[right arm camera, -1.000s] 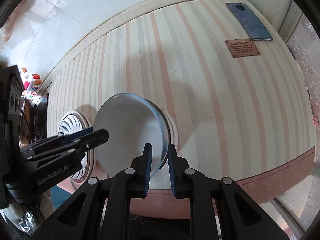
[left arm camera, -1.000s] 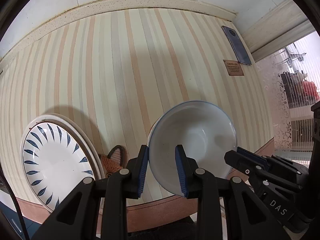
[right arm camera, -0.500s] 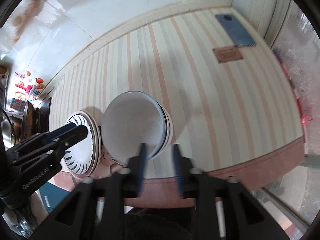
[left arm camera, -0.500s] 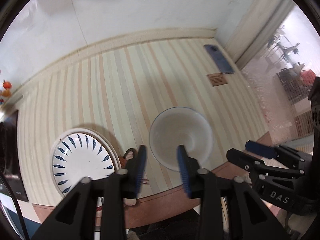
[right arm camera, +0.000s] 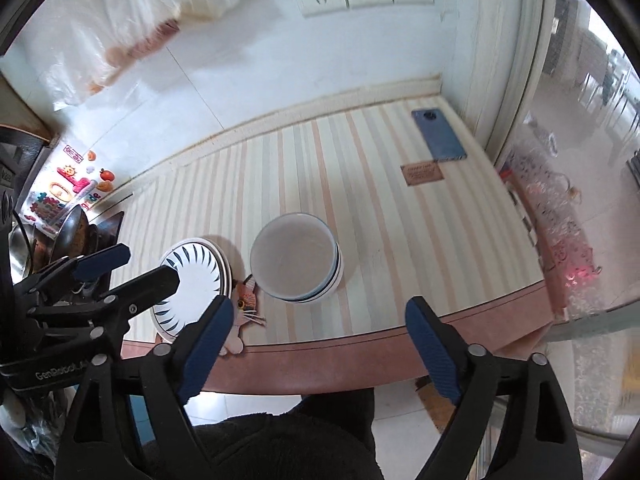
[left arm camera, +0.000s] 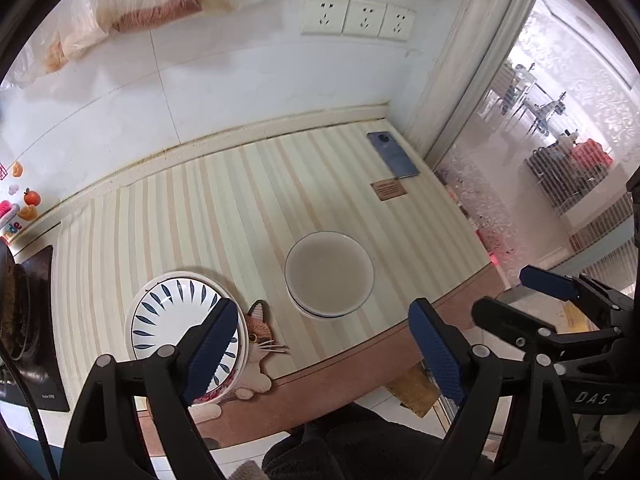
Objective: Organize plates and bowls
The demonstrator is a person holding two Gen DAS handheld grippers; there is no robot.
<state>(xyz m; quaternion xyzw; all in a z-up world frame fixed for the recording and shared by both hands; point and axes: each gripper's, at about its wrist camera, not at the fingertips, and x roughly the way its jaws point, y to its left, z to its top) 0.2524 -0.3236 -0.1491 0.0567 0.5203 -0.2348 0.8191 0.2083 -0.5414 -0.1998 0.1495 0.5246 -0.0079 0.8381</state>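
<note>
A stack of white bowls with blue rims (left arm camera: pixel 329 274) (right arm camera: pixel 296 258) stands on the striped counter (left arm camera: pixel 224 216), near its front edge. To its left lies a stack of white plates with blue leaf marks (left arm camera: pixel 176 312) (right arm camera: pixel 192 284). My left gripper (left arm camera: pixel 322 346) hangs high above the counter's front edge, its jaws opening wide with nothing between them. My right gripper (right arm camera: pixel 320 346) is likewise raised, jaws opening and empty. Each gripper shows at the edge of the other's view: the right gripper (left arm camera: pixel 516 292), the left gripper (right arm camera: pixel 132 266).
A cat-shaped mat (left arm camera: pixel 260 336) (right arm camera: pixel 244 304) lies between plates and bowls. A phone (left arm camera: pixel 394 154) (right arm camera: pixel 440 134) and a small brown label (left arm camera: pixel 389 189) sit at the back right. A stove (left arm camera: pixel 24 320) is at the left. Wall sockets (left arm camera: pixel 356 18) and hanging plastic bags (left arm camera: pixel 132 4) are on the back wall; a glass door (left arm camera: pixel 560 160) is at right.
Both grippers let go of the white bowl, which now rests on the bowl stack. Both opened wide and rose well away from the counter, so more of the wall shows.
</note>
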